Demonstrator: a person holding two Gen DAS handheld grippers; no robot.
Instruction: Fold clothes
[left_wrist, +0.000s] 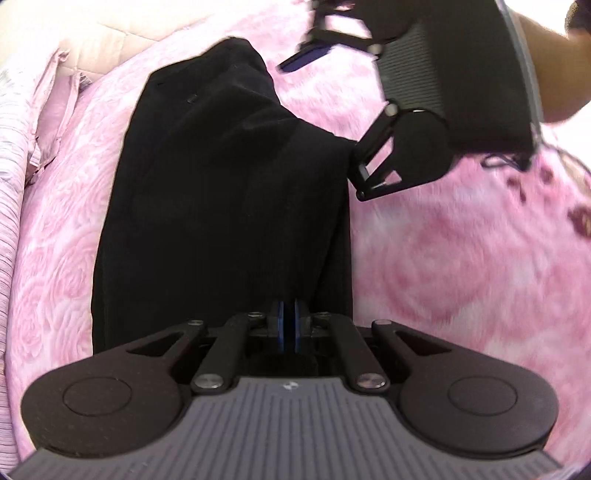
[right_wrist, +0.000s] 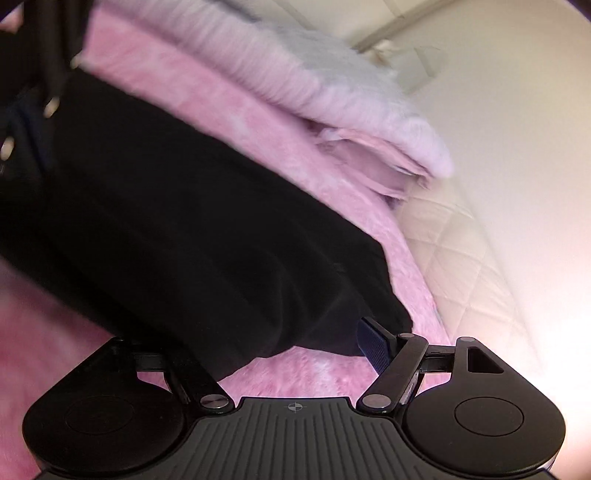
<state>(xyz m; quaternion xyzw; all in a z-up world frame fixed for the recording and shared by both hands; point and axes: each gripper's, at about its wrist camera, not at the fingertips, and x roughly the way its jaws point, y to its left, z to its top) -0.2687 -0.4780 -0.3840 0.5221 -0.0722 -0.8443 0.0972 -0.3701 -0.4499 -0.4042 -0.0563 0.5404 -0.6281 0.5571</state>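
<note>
Black garment (left_wrist: 221, 206) on pink rose blanket (left_wrist: 461, 258), left gripper (left_wrist: 289, 325) jaws clamped on its edge, right gripper (right_wrist: 258, 354) jaws wide.

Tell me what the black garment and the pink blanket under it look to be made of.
Black garment: looks like a soft, matte woven or knit cloth; it drapes in long folds without shine. The exact fibre can't be told.
Pink blanket: seems a plush, fuzzy fleece, probably synthetic; the pile looks raised, with a rose pattern pressed into it.
</note>
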